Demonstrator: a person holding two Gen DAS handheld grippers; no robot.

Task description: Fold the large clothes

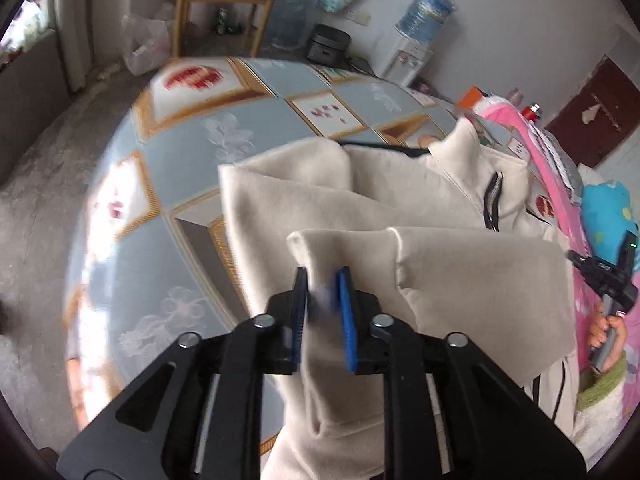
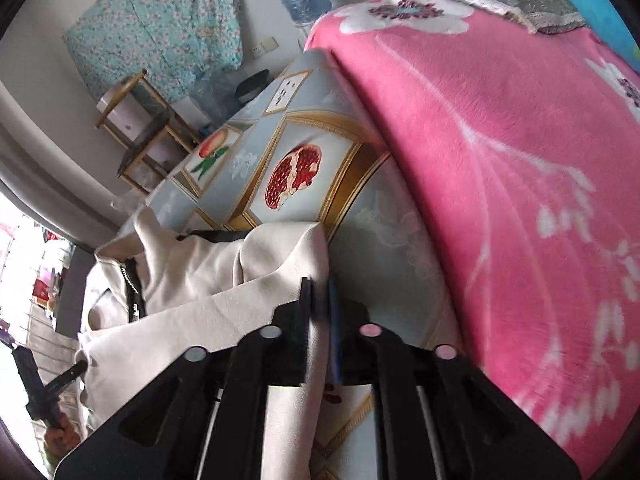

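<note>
Left tool [image 1: 322,280] and right tool [image 2: 318,292] each pinch the cream garment [image 1: 440,200] over the table [image 1: 180,152].

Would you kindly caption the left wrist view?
Left claw pinching a cream garment's fold above the patterned tablecloth.

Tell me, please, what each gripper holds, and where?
Both hold the cream garment: left gripper pinches a sleeve cuff, right gripper an edge fold.

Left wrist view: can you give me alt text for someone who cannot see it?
The left hand-held gripper pinches a fold of a cream jacket with a black zip, which lies on a table covered in a pale blue cloth printed with fruit. At the right edge, a hand holds the other gripper beside a pink blanket.
</note>
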